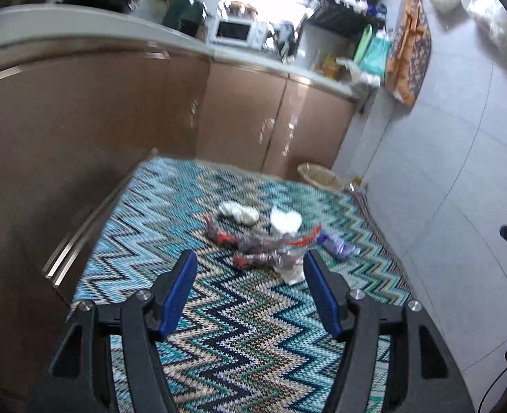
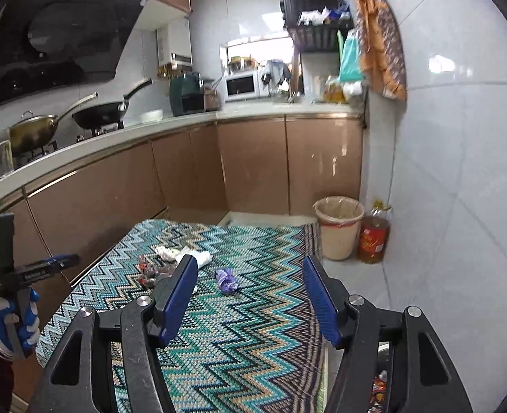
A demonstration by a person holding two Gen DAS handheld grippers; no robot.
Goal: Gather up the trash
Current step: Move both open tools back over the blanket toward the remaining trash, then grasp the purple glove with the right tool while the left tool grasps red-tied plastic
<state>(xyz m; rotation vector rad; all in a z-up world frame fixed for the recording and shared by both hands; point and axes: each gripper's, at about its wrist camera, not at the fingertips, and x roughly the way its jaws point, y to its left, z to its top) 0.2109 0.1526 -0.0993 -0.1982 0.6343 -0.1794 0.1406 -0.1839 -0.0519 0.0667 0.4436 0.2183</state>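
Trash lies on a zigzag-patterned rug (image 1: pixel 239 327): crumpled white tissues (image 1: pixel 239 212), a white paper wad (image 1: pixel 285 222), red and grey wrappers (image 1: pixel 253 246) and a purple wrapper (image 1: pixel 337 247). My left gripper (image 1: pixel 250 261) is open and empty, just short of the wrappers. My right gripper (image 2: pixel 250 265) is open and empty above the rug (image 2: pixel 253 327), with the purple wrapper (image 2: pixel 226 280) between its fingers' lines and the tissues (image 2: pixel 184 254) and red wrappers (image 2: pixel 153 272) to its left. A lined bin (image 2: pixel 338 227) stands beyond the rug; it also shows in the left wrist view (image 1: pixel 320 176).
Brown kitchen cabinets (image 2: pixel 184 179) run along the left and back. A red-labelled oil bottle (image 2: pixel 374 241) stands beside the bin. A white tiled wall (image 2: pixel 460 172) is on the right. The left hand-held gripper (image 2: pixel 23 272) shows at the right wrist view's left edge.
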